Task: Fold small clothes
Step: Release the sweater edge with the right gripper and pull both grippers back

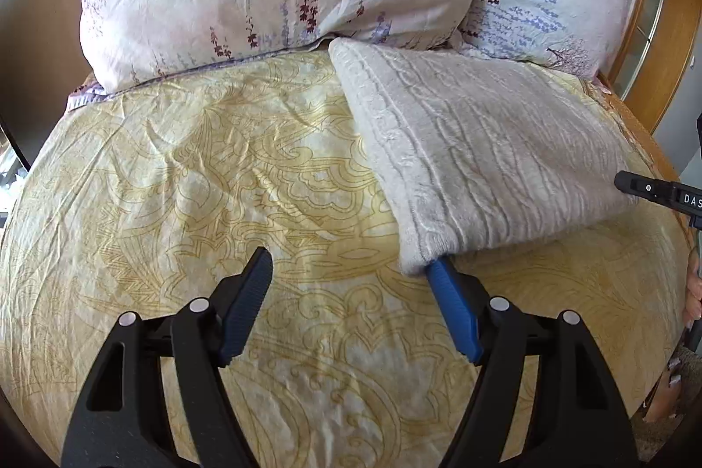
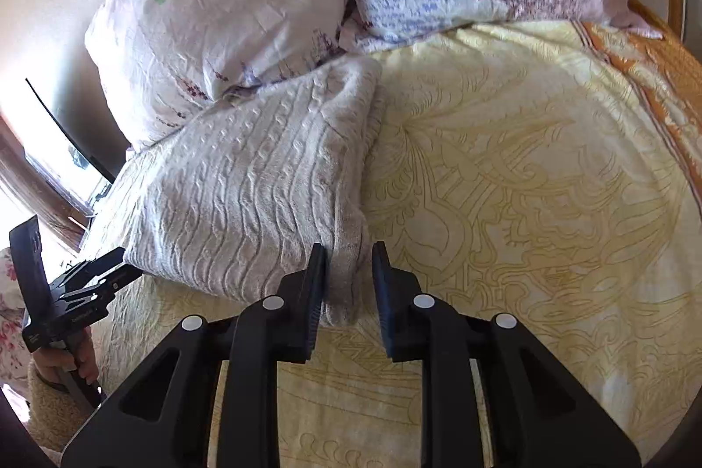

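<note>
On a yellow bed [image 1: 175,169], both hand-held grippers, left [image 1: 351,266] and right [image 2: 349,253], sit spread apart at the folded cream garment's [image 1: 482,143] near corners, apparently positioned to pinch it.

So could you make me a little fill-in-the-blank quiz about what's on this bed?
1. The folded knit garment is ____ in colour.
2. Its far end touches the floral ____.
3. The left gripper has its jaws ____.
4. The right gripper straddles the garment's near ____.

Missing words: white; pillows; open; corner
</note>
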